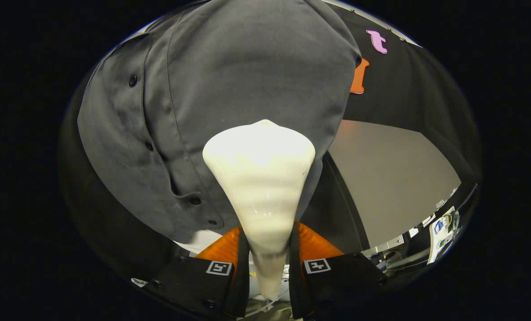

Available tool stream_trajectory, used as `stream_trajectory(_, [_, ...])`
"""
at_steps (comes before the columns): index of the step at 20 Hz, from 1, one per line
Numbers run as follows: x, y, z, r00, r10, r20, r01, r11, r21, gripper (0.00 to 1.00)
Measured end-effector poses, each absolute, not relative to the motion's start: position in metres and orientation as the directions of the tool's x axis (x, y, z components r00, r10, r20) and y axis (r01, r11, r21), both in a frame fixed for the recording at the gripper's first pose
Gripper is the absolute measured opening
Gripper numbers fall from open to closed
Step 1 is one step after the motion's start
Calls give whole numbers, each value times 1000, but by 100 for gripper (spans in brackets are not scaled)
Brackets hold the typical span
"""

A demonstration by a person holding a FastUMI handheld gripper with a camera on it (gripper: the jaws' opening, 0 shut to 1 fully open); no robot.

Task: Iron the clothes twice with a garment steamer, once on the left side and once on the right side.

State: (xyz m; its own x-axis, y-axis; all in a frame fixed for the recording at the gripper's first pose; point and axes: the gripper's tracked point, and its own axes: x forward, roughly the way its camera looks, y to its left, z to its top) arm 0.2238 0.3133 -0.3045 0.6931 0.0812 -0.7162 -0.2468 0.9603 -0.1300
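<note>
The claw [269, 267] is clamped on the slim handle of the garment steamer [261, 178], one finger pressing each side of it. From there the cream-white steamer widens into a broad head that rests against the grey shirt [230, 76] just beyond the fingers. The shirt hangs upright, its buttoned placket [158, 147] running down to the left of the steamer head. A pale grey wall panel [390, 178] stands off to the right, behind the shirt.
</note>
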Motion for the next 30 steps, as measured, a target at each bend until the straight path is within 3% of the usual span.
stream_trajectory(18, [200, 265, -384, 546, 13, -838, -266, 951, -159, 45])
stream_trajectory(19, [223, 280, -376, 542, 14, -841, -265, 952, -155, 45])
stream_trajectory(30, [196, 280, -303, 614, 58, -787, -245, 962, -120, 45])
